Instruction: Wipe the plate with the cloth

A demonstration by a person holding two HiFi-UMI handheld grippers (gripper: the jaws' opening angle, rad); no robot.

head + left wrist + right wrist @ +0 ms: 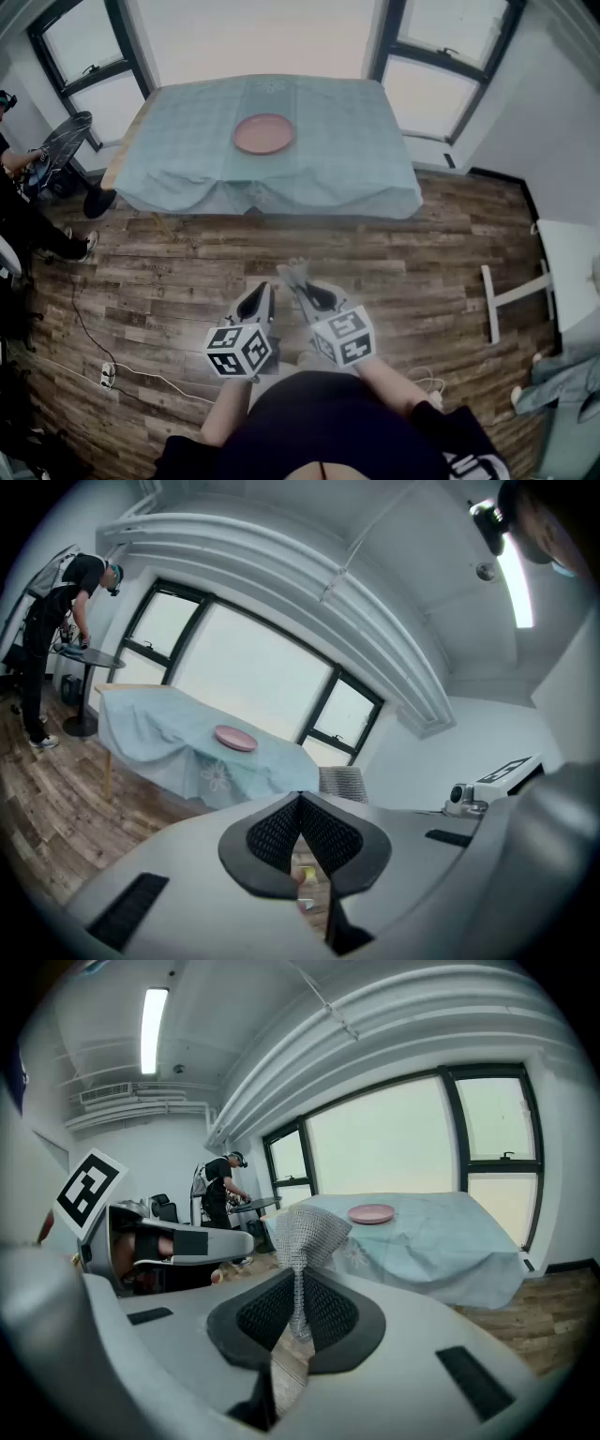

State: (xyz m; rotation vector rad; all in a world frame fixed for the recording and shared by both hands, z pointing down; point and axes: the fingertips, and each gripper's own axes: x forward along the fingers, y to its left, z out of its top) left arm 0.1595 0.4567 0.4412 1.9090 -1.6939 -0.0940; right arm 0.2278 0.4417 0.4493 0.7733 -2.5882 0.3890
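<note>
Head view: wooden floor [422, 272] fills the centre. Desk [347, 141] under a pale blue cover sits at 12 o'clock, well apart from both tools. Left hand-held gripper [300, 801] and right hand-held gripper [300, 1288] are side by side at 6 o'clock, over the floor. Left: jaws clenched together, nothing between them. Right: jaws grasping the grey mesh cloth [307, 1232], which sticks up past the tips. Pink plate [263, 134] lies on the desk, near its middle
</note>
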